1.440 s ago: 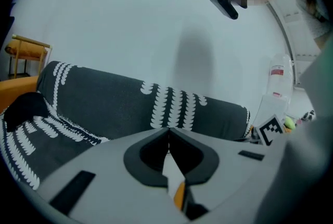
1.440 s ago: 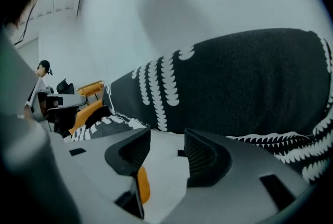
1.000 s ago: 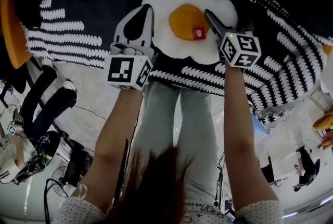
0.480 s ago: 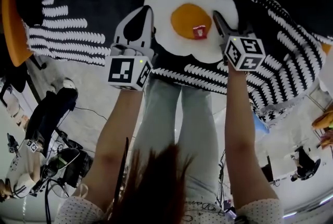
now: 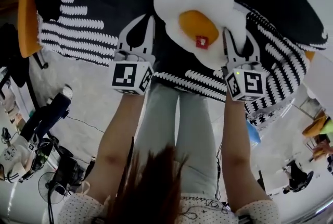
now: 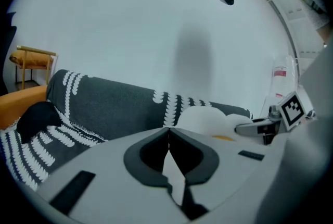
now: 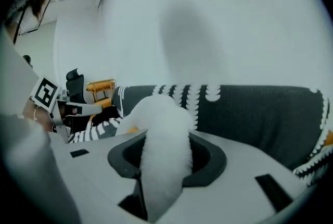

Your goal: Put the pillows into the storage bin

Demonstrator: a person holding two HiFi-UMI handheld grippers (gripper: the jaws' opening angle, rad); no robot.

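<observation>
Up off the sofa (image 5: 88, 4) since a second ago has come the pillow (image 5: 200, 14), a fried-egg shape with a white rim, an orange yolk and a small red tag, and both grippers have risen with it. At the pillow's right edge the right gripper (image 5: 229, 35) has just been closing its jaws, and they now pinch the fluffy white rim, which fills the gap between them in the right gripper view. Just beside the pillow's left edge is the left gripper (image 5: 148, 22), its jaws pressed together with nothing between them; its own view shows the pillow off to the right of its tips. Behind and below the pillow spreads the sofa's black cover with white toothed stripes. Farther out, below and left of the pillow, is pale floor (image 5: 93, 113) with cables and dark gear.
</observation>
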